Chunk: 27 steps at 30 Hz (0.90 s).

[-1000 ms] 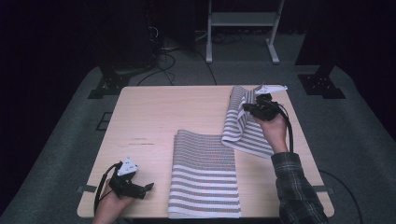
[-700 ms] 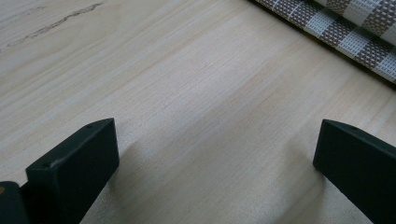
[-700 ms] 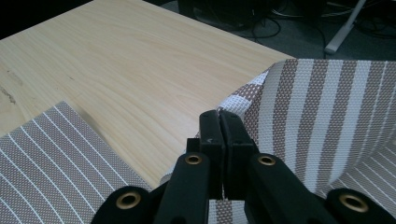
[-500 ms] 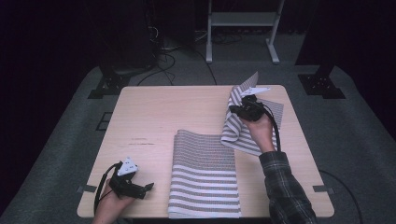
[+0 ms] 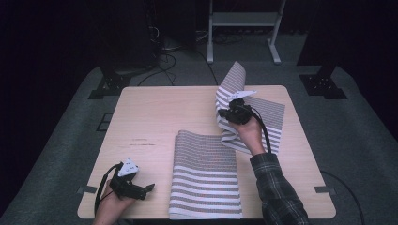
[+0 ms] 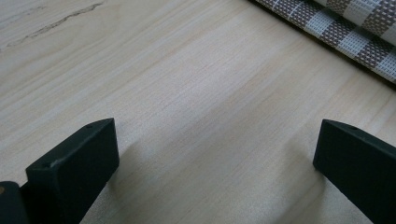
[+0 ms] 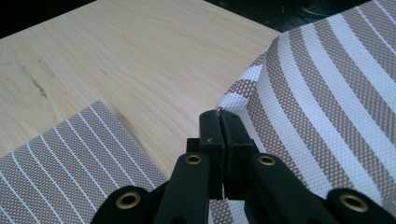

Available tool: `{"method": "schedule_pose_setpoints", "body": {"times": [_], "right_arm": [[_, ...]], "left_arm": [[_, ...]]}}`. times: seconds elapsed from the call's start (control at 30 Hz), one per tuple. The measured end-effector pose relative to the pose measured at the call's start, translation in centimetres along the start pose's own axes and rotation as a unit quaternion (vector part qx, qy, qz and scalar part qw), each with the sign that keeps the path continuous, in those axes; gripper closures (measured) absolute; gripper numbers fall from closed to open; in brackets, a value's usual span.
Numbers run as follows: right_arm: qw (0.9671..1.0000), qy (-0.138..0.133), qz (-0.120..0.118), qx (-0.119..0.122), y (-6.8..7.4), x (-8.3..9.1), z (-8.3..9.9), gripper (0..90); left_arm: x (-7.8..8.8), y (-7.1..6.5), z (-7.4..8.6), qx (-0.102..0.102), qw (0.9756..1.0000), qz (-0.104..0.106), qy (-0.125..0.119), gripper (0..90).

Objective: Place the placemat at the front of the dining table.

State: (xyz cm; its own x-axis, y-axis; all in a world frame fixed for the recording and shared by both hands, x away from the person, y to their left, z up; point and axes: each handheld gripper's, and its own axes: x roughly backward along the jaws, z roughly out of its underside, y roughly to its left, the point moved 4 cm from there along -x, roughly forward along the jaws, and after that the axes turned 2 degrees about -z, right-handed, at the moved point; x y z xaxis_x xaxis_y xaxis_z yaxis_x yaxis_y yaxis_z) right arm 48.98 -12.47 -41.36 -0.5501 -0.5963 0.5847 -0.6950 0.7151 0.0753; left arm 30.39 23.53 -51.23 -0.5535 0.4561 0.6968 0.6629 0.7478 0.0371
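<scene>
A striped placemat (image 5: 263,126) rises off the far right part of the wooden table (image 5: 159,117), one edge lifted and curling upward while its lower portion rests on the tabletop. The right gripper (image 5: 231,114) is clenched on that raised edge; in the right gripper view its jaws are pressed together on the mat's corner (image 7: 233,100). A second striped placemat (image 5: 204,178) lies flat near the front edge, its far right corner just beside the lifted one. Bare wood stretches across the table's left half. There the left gripper (image 5: 146,188) rests near the front left corner, jaws spread wide over bare tabletop, well apart from the flat mat's edge (image 6: 336,28).
</scene>
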Motion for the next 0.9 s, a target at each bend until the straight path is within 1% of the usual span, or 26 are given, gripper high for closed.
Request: {"method": "schedule_pose_setpoints", "body": {"times": [0.07, 0.1, 0.3, 0.33, 0.37, 0.43, 0.5, 0.53, 0.57, 0.63, 0.67, 0.83, 0.9], "right_arm": [[1.0000, 0.000, -0.002, 0.002, 0.2, -0.2, 0.0, 88.7], [1.0000, 0.001, -0.006, 0.004, 0.6, -0.6, -0.2, 88.6], [0.9997, 0.003, -0.022, 0.015, 2.1, -1.7, -0.7, 88.6], [0.9997, 0.003, -0.022, 0.015, 2.1, -1.7, -0.7, 88.6], [0.9995, 0.002, -0.027, 0.018, 2.6, -2.0, -0.9, 88.6], [0.9994, 0.001, -0.029, 0.019, 2.9, -2.2, -1.0, 88.6], [0.9990, 0.004, -0.037, 0.025, 3.7, -2.7, -1.3, 88.6], [0.9990, 0.004, -0.037, 0.025, 3.7, -2.7, -1.3, 88.6], [0.9988, 0.001, -0.042, 0.027, 4.2, -3.1, -1.6, 88.6], [0.9986, 0.000, -0.045, 0.028, 4.5, -3.3, -1.7, 88.6], [0.9982, 0.002, -0.050, 0.032, 5.0, -3.7, -2.0, 88.6], [0.9976, 0.009, -0.055, 0.043, 6.1, -4.9, -2.8, 88.6], [0.9975, 0.008, -0.057, 0.041, 6.3, -5.1, -2.9, 88.6]], "left_arm": [[0.0, 0.0, 0.0, 0.000, 1.0000, 0.000, 0.000, 0.0], [0.0, 0.0, 0.0, 0.000, 1.0000, 0.000, 0.000, 0.0], [0.0, 0.0, 0.0, 0.000, 1.0000, 0.000, 0.000, 0.0], [0.0, 0.0, 0.0, 0.000, 1.0000, 0.000, 0.000, 0.0], [0.0, 0.0, 0.0, 0.000, 1.0000, 0.001, 0.000, 0.0], [0.0, 0.0, 0.0, 0.000, 1.0000, 0.001, 0.001, 0.0], [0.0, 0.0, 0.0, -0.001, 1.0000, 0.001, 0.000, 0.0], [0.0, 0.0, 0.0, -0.001, 1.0000, 0.001, 0.000, 0.0], [0.0, 0.0, 0.0, -0.001, 1.0000, 0.001, 0.000, 0.0], [0.0, -0.1, 0.0, -0.001, 1.0000, 0.001, 0.000, 0.0], [0.0, -0.1, 0.0, -0.001, 1.0000, 0.002, 0.001, 0.0], [0.0, -0.1, 0.0, -0.002, 1.0000, 0.003, 0.001, 0.0], [0.0, -0.1, 0.0, -0.002, 1.0000, 0.002, 0.000, 0.0]]}}
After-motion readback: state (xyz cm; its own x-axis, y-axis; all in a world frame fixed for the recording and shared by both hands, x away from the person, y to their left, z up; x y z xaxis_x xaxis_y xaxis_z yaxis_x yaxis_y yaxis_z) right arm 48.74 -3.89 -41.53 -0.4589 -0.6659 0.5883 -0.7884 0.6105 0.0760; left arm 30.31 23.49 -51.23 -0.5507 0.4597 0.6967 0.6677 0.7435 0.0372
